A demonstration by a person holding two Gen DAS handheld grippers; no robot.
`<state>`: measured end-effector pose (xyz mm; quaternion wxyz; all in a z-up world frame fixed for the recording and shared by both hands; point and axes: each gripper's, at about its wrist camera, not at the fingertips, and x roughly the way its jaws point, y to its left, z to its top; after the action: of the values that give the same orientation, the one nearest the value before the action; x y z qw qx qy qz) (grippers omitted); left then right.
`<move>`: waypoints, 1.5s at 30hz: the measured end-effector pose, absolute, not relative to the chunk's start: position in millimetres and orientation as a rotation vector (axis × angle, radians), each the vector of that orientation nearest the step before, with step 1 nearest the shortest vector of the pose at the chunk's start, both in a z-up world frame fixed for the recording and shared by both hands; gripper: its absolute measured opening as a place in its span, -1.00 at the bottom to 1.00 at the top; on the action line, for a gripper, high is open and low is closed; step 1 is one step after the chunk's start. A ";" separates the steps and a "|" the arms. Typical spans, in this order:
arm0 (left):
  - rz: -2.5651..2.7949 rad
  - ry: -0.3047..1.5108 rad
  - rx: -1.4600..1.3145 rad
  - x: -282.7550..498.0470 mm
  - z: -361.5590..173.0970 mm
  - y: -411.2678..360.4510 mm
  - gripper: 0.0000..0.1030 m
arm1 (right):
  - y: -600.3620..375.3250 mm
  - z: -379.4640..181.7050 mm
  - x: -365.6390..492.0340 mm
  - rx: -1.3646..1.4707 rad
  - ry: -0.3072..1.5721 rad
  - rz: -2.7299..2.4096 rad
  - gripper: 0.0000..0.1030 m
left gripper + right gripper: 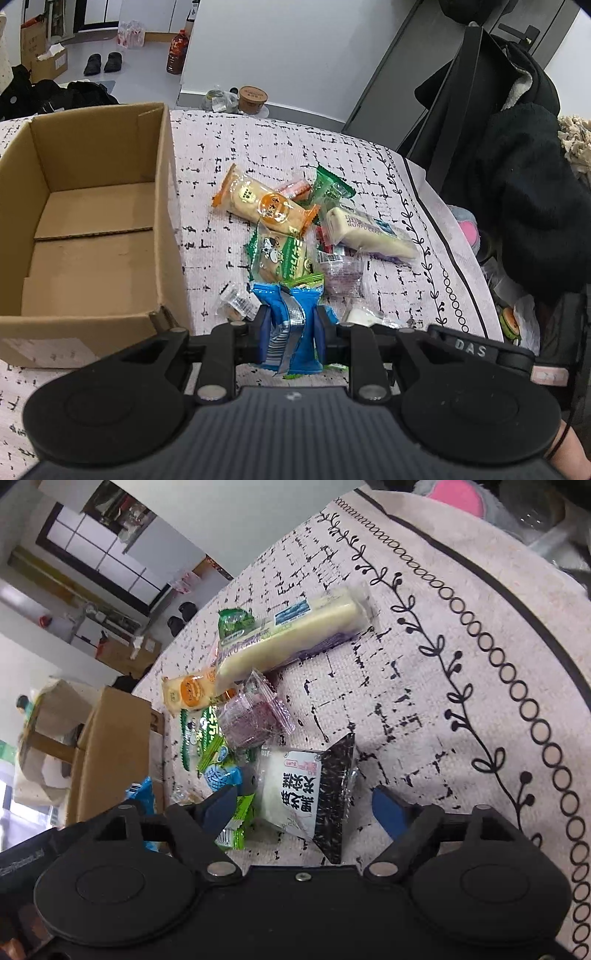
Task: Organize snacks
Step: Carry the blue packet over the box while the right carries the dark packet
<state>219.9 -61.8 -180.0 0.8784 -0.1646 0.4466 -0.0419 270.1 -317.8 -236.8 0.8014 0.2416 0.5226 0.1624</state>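
Two hand-held grippers work the snack pile: left hand-held gripper [291, 325] clenches a blue snack packet [291, 332]; right hand-held gripper [304, 808] gapes around a black-and-white rice-cake packet [303, 794].

Matt cardboard box [92, 206], glossy, probably foil packet [291, 325]

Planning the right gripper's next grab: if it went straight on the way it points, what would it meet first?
Probably the white triangular packet with a black speckled edge, lying on the patterned cloth between the right gripper's open jaws; depth is unclear.
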 end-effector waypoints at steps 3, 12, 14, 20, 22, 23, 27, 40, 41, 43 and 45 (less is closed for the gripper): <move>-0.091 0.930 -0.348 219.3 -179.4 -60.7 -0.55 | -308.6 -235.6 270.8 0.452 1.121 0.336 0.54; -0.079 0.928 -0.349 216.0 -176.0 -56.2 -0.55 | -313.6 -229.6 270.5 0.437 1.111 0.321 -0.32; -0.079 0.926 -0.346 214.9 -174.7 -56.5 -0.55 | -317.9 -226.2 269.6 0.466 1.101 0.338 -0.42; -0.066 0.916 -0.340 209.8 -167.9 -54.9 -0.55 | -330.5 -208.6 263.1 0.511 1.053 0.384 -0.63; -0.060 0.910 -0.340 208.5 -165.3 -53.7 -0.55 | -333.9 -202.3 262.8 0.527 1.034 0.398 -0.65; -0.056 0.907 -0.340 208.1 -163.9 -53.3 -0.55 | -335.7 -199.3 263.2 0.534 1.025 0.402 -0.65; -0.043 0.890 -0.342 206.0 -156.4 -51.7 -0.55 | -337.3 -185.6 264.5 0.549 0.982 0.416 -0.66; 0.007 0.807 -0.359 196.7 -124.6 -32.7 -0.55 | -312.4 -147.7 273.4 0.557 0.882 0.513 -0.67; 0.014 0.802 -0.361 196.4 -122.7 -29.3 -0.55 | -308.2 -146.7 274.3 0.556 0.881 0.521 -0.67; 0.028 0.792 -0.364 196.1 -118.9 -23.4 -0.55 | -298.8 -143.8 276.6 0.548 0.878 0.539 -0.67; 0.042 0.782 -0.369 194.5 -115.9 -16.6 -0.55 | -288.8 -140.5 278.6 0.541 0.874 0.559 -0.67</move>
<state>194.5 -16.6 -115.9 0.9078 -0.1789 0.3787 0.0205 278.6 -288.8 -140.5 0.8338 0.2551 0.4123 0.2640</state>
